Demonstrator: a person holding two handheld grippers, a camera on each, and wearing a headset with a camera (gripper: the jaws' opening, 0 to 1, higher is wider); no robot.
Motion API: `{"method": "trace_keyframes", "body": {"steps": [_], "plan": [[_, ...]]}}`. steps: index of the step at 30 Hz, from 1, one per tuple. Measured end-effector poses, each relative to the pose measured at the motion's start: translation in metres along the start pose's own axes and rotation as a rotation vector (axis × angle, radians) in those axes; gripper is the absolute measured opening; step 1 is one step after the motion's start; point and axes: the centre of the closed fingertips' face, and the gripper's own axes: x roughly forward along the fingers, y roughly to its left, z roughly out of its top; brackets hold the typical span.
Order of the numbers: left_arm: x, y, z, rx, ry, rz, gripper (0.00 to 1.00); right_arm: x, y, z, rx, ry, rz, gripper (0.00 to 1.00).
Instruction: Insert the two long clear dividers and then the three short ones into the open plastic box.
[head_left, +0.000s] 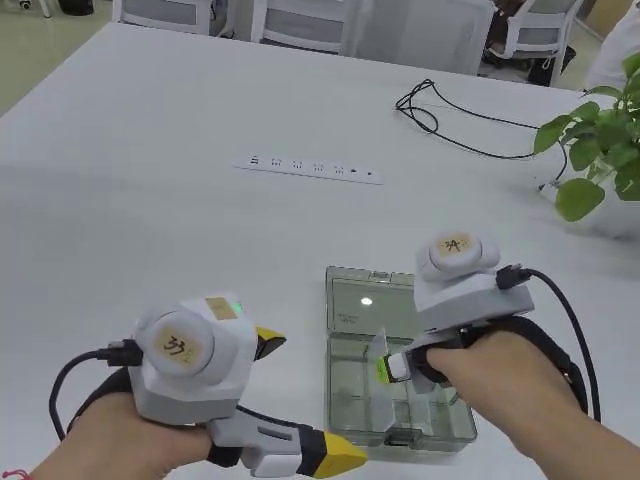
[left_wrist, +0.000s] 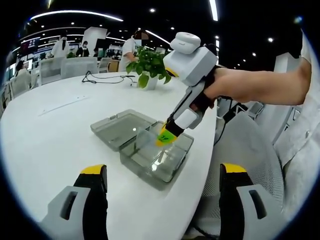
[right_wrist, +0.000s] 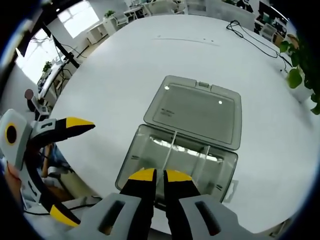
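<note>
The open clear plastic box (head_left: 345, 400) lies near the table's front edge, its lid (head_left: 368, 298) folded flat behind it. My right gripper (head_left: 390, 370) hovers over the box base, shut on a thin clear divider (head_left: 379, 348) that stands upright into the box. From the right gripper view the divider (right_wrist: 169, 150) runs from the jaws toward the hinge side, and a second divider (right_wrist: 201, 158) stands in the box (right_wrist: 131, 160) to its right. My left gripper (head_left: 305, 398) is open, left of the box and apart from it. In the left gripper view, the right gripper (left_wrist: 167, 136) dips into the box (left_wrist: 150, 167).
A white power strip (head_left: 310, 168) lies mid-table. A black cable (head_left: 450, 120) loops at the far right beside a potted plant (head_left: 600, 150). Chairs (head_left: 300, 22) line the far edge. The table's front edge runs just below the box.
</note>
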Motion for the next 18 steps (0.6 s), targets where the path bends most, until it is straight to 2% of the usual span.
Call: {"method": "trace_keyframes", "body": {"steps": [18], "plan": [[0.0006,0.001,0.0017,-0.001,-0.001,-0.001,0.95,-0.001,0.0002,0.0019,-0.015,0.0,-0.003,0.07]]}}
